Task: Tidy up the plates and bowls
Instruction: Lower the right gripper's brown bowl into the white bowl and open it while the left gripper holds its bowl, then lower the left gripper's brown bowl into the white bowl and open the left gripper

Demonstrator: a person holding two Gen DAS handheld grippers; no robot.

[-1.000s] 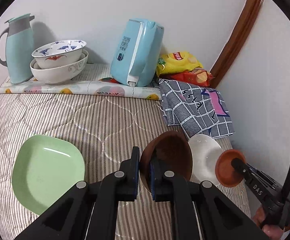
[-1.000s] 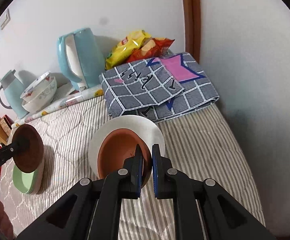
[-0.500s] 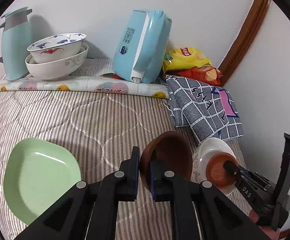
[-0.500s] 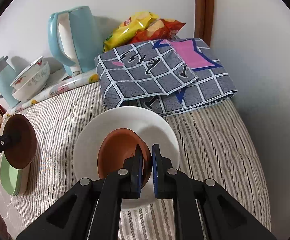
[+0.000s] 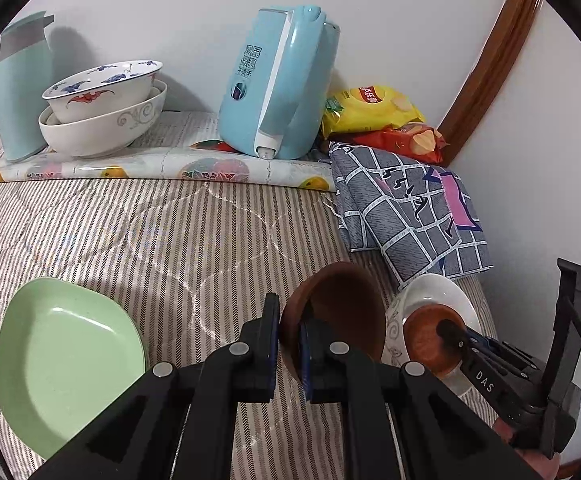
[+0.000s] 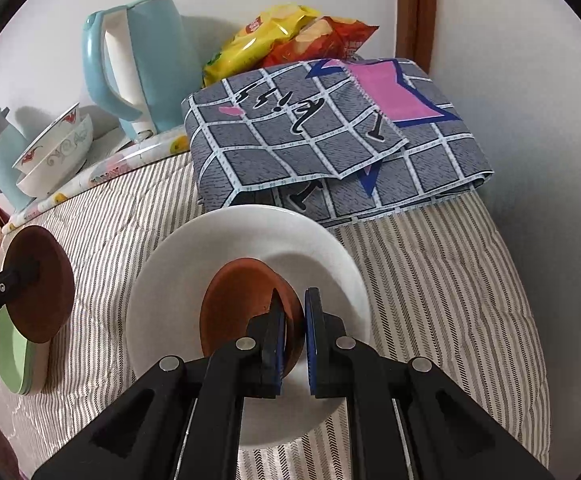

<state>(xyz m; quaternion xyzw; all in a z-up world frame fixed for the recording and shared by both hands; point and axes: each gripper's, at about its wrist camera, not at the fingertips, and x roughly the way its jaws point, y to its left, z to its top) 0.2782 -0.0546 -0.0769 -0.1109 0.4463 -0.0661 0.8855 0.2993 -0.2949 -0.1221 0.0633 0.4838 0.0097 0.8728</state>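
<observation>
Both grippers are busy, each clamped on the rim of a brown bowl. Left gripper (image 5: 289, 330) has its jaws pinched tight on the dark brown bowl (image 5: 342, 308), holding it tilted on edge above the striped quilt (image 5: 162, 236), between the green plate (image 5: 62, 360) and the white plate (image 5: 438, 292). Over on the other side, the right gripper (image 6: 292, 336) is squeezed shut on the rim of the reddish-brown bowl (image 6: 238, 308), and that bowl sits tipped inside the white plate, its far edge down on the plate's surface. From the right wrist view the dark bowl hangs in front of the green plate, which looks like a small stack of green dishes seen edge-on. White plate lies on the quilt, just in front of the folded grey checked cloth (image 6: 330, 136). Back by the wall, two patterned bowls (image 5: 102, 108) are nested together beside a pale blue jug (image 5: 20, 88), standing on a rolled fruit-print mat (image 5: 150, 168). A blue kettle (image 5: 278, 84) stands on it too, and yellow and red snack bags (image 5: 378, 120) lie in the corner.
</observation>
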